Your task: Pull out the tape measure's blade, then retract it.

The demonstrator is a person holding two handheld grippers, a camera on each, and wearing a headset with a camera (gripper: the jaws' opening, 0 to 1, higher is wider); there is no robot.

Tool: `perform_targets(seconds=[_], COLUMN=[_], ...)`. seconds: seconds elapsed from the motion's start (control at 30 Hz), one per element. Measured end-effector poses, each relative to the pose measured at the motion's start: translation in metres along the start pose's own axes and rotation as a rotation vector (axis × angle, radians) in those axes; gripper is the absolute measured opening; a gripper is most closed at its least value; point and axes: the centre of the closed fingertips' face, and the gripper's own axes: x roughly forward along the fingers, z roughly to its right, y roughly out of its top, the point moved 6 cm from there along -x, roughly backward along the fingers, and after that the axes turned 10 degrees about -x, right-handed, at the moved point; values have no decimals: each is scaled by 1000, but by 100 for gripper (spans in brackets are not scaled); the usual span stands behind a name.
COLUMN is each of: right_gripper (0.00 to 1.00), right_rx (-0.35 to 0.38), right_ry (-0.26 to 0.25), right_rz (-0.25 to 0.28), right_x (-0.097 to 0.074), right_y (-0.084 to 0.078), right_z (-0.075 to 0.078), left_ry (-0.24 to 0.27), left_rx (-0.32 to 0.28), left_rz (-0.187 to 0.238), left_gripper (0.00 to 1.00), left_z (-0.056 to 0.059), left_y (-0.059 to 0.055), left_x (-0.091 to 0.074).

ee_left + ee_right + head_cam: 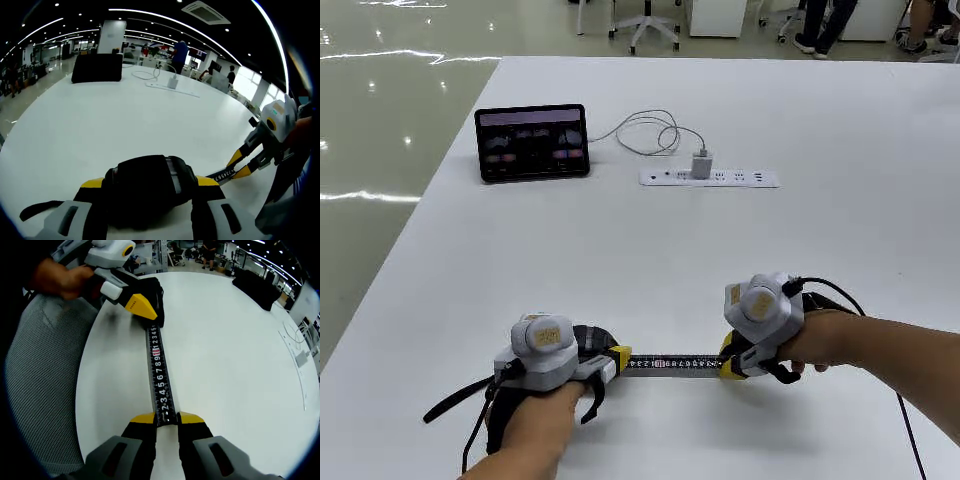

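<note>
- Tape measure, black rounded plastic case (592,340): near white tabletop's (720,250) front edge, clamped between left gripper's (150,181) jaws; probably rigid, light, slick.
- Blade, thin dark numbered strip (159,375): partly drawn, likely springy; right gripper (166,418), nearly closed, pinches its tip, the best hold.
</note>
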Motion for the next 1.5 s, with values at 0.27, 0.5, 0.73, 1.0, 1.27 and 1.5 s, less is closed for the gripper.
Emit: perform_targets(seconds=[0.27,0.5,0.73,1.0,1.27,1.5], right_gripper=[11,12,12,12,12,12], right_rx=[1,10,24,37,26,25], right_ry=[1,5,4,5,8,8], right_rz=[1,4,9,8,17,19], right_x=[3,5,6,8,11,13], right_y=[4,9,12,16,22,26], right_z=[1,1,1,-2,-3,-1], left_ry=[-4,-6,-11,-17,-20,-22], left_rx=[0,-2,-5,-5,1,-3], left_rz=[-2,-7,-10,-10,-11,-9], left_gripper=[63,63,63,63,63,63], left_z=[0,0,0,0,0,0], left_y=[0,0,0,0,0,0], left_x=[0,0,0,-1,-2,-2])
